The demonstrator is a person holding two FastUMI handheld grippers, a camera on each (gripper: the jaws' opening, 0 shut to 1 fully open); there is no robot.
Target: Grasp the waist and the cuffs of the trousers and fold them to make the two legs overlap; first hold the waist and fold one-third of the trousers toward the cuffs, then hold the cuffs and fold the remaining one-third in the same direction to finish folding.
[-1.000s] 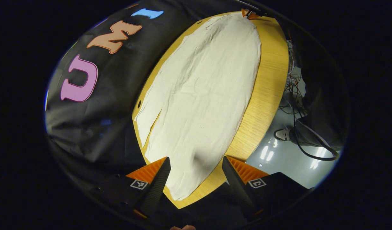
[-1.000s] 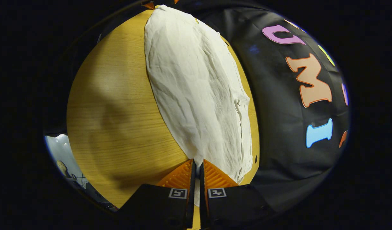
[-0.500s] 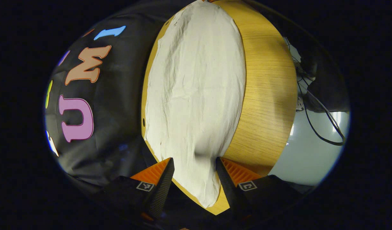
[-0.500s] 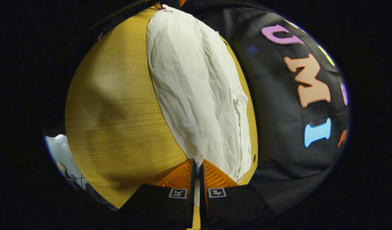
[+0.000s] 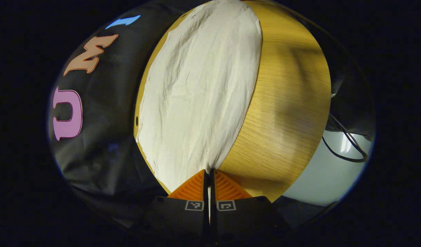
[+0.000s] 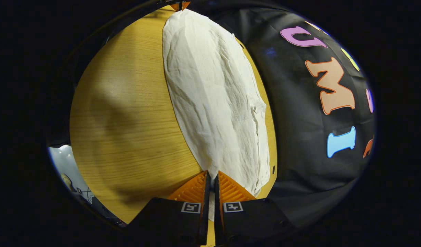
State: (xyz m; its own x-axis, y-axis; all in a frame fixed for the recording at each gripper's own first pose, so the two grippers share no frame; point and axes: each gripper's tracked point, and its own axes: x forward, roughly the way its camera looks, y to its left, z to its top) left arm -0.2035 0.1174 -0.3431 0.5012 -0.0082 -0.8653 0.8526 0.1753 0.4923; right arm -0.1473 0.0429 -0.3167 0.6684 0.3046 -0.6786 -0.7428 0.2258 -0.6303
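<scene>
**Both grippers pinch the near edge of the trousers on the table**

The pale trousers (image 5: 200, 92) lie flat and lengthwise on the wooden table (image 5: 286, 103), along its side nearest the black cloth wall (image 5: 104, 113), with a broad strip of bare wood on their other side.

In the left gripper view, the left gripper (image 5: 209, 175) sits at one end of the trousers, on the corner that faces the bare wood. Its fingers are pressed together with a sliver of cloth caught between them, and the fabric rises into a small peak at the tips.

In the right gripper view, the right gripper (image 6: 211, 175) sits at the opposite end of the trousers (image 6: 217, 103), also on the edge next to the bare table (image 6: 128, 116). Its fingers are closed on the cloth, and a thin pale strip shows in the narrow gap between them. A seam or fold line runs down the trousers on the side nearest the wall (image 6: 299, 120).

Which end is the waist and which the cuffs is hard to tell. Beyond the table edge, a cable (image 5: 344, 151) lies on the pale floor (image 5: 327, 175).
</scene>
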